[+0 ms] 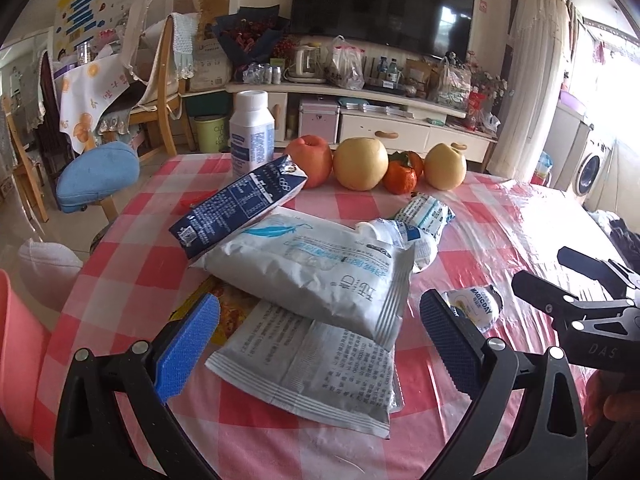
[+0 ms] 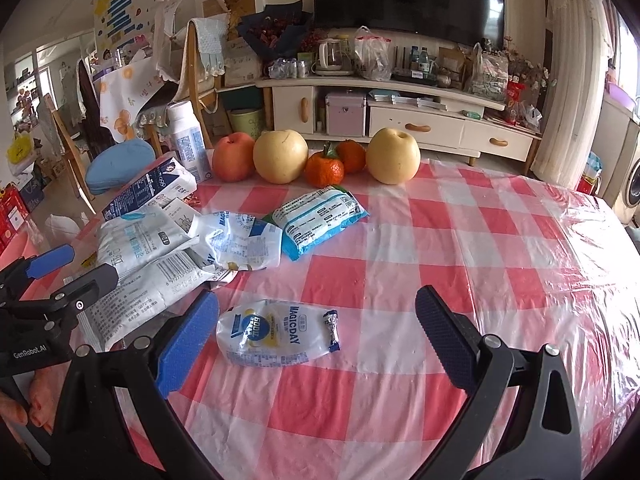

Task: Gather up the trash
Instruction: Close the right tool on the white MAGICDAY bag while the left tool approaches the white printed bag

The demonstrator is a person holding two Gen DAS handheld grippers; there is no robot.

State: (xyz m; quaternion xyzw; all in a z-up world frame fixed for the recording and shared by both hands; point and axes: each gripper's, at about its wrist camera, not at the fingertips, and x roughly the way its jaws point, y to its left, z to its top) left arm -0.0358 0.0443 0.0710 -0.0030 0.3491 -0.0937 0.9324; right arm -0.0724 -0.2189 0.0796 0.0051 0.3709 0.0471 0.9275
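Note:
Empty wrappers lie in a heap on the checked tablecloth (image 1: 132, 264). My left gripper (image 1: 318, 334) is open, its fingers either side of a flat printed pouch (image 1: 312, 376) that lies under a silver-white bag (image 1: 316, 276). A dark blue milk carton (image 1: 240, 204) leans on that bag. My right gripper (image 2: 316, 340) is open around a clear MAGICDAY wrapper (image 2: 276, 332), which lies flat and alone on the cloth. A blue-white packet (image 2: 318, 220) and a crumpled wrapper (image 2: 236, 244) lie further back.
A white bottle (image 1: 251, 132), an apple (image 1: 312, 160), two pears (image 1: 360, 164) and two tangerines (image 1: 402, 176) stand along the far table edge. A pink bin rim (image 1: 16, 344) shows at the left. Chairs and a TV cabinet (image 1: 400, 120) stand beyond.

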